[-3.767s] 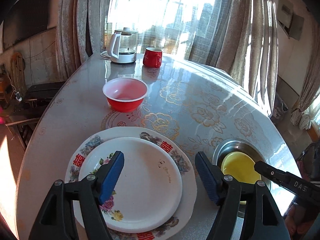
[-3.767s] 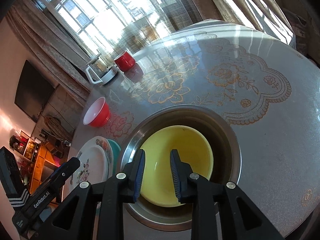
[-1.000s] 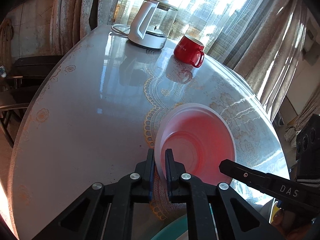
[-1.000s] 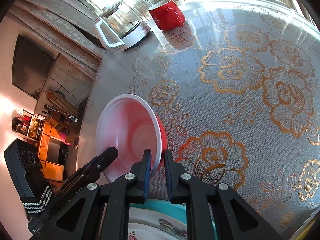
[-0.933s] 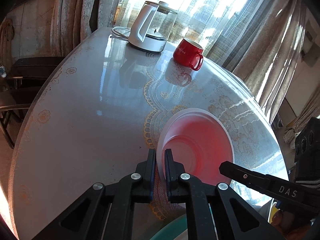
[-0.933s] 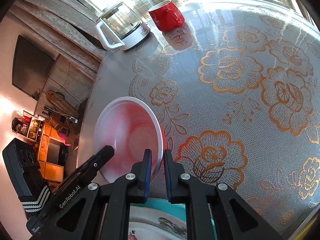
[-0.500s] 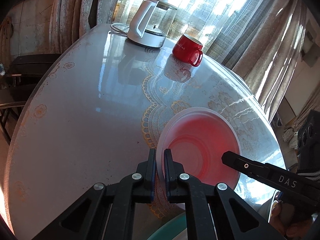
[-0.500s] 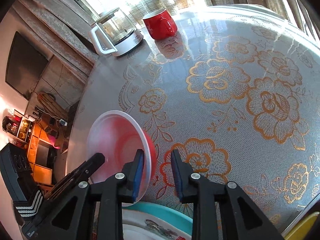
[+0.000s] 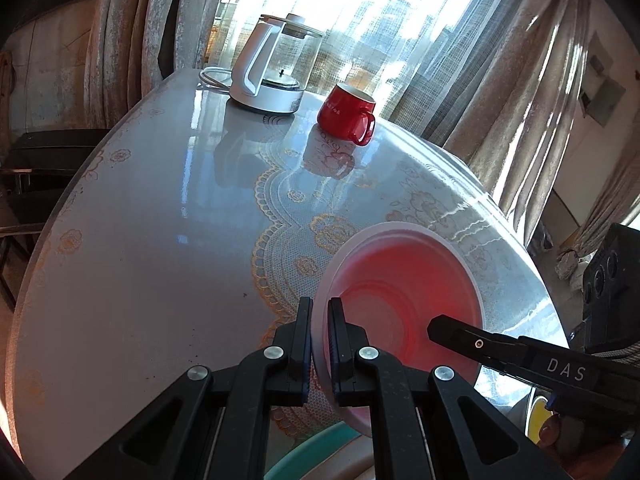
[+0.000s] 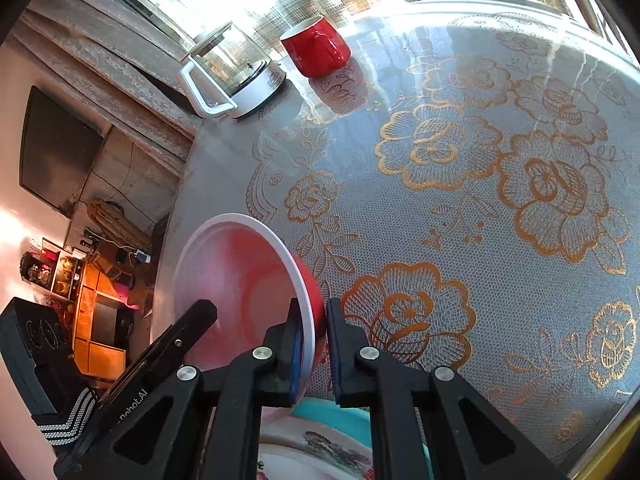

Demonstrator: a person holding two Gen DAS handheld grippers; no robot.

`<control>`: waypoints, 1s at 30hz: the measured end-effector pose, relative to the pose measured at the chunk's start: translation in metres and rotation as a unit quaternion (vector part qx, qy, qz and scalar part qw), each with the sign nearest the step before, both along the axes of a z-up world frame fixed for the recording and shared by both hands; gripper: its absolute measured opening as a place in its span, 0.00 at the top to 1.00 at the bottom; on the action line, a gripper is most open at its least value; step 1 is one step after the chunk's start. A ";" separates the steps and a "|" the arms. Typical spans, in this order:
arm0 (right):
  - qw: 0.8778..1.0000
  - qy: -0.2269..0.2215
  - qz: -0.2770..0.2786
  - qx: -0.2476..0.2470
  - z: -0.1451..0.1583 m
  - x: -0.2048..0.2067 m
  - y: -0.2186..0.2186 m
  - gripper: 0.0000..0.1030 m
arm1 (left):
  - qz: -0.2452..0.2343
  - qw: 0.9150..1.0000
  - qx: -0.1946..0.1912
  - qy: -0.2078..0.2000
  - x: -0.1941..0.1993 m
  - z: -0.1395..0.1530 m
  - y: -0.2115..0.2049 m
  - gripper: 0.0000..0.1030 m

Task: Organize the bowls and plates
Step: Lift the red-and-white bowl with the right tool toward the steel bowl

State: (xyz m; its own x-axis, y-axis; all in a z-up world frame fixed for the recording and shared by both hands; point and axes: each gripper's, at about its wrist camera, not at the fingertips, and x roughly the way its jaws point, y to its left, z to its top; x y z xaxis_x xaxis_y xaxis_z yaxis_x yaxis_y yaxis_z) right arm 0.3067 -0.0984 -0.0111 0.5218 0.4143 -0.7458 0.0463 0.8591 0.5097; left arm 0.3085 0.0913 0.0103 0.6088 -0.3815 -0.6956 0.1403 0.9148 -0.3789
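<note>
A red bowl (image 9: 408,292) with a pale inside hangs tilted between both grippers over the flowered table (image 9: 160,240). My left gripper (image 9: 320,320) is shut on the bowl's left rim. My right gripper (image 10: 314,320) is closing on the opposite rim of the red bowl (image 10: 240,280), one pad inside and one on the red outer wall. Each view shows the other gripper's finger across the bowl. Below the fingers lie a teal plate (image 10: 332,412) and a floral plate (image 10: 320,452). A sliver of the yellow bowl (image 9: 538,420) shows at the lower right.
A glass kettle (image 9: 276,68) with a white handle and a red mug (image 9: 348,114) stand at the table's far edge by the curtained window. The table edge curves down on the left, with a dark bench beyond it.
Both grippers left the plates and the yellow bowl for the red bowl. Half a second ago the right jaws stood apart beside the rim; now they grip it again. The left grip held.
</note>
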 end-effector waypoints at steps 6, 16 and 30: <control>1.000 -0.020 -0.013 -0.001 0.016 -0.019 -0.014 0.89 | -0.017 0.999 -0.010 -0.032 -0.011 0.014 -0.012 0.93; 0.999 -0.037 -0.034 0.016 0.029 -0.053 -0.046 0.89 | -0.054 0.995 0.007 -0.083 -0.042 0.040 -0.046 0.93; 0.995 -0.051 -0.079 0.020 0.037 -0.129 -0.106 0.89 | -0.127 0.985 0.040 -0.114 -0.100 0.055 -0.118 0.93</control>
State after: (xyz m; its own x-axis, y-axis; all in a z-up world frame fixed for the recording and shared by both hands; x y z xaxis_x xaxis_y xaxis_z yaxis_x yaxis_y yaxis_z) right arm 0.1778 -0.2041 0.0259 0.6547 0.3493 -0.6703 0.1259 0.8240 0.5525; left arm 0.2082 -0.0267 0.0654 0.6452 -0.4913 -0.5851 0.4414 0.8648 -0.2394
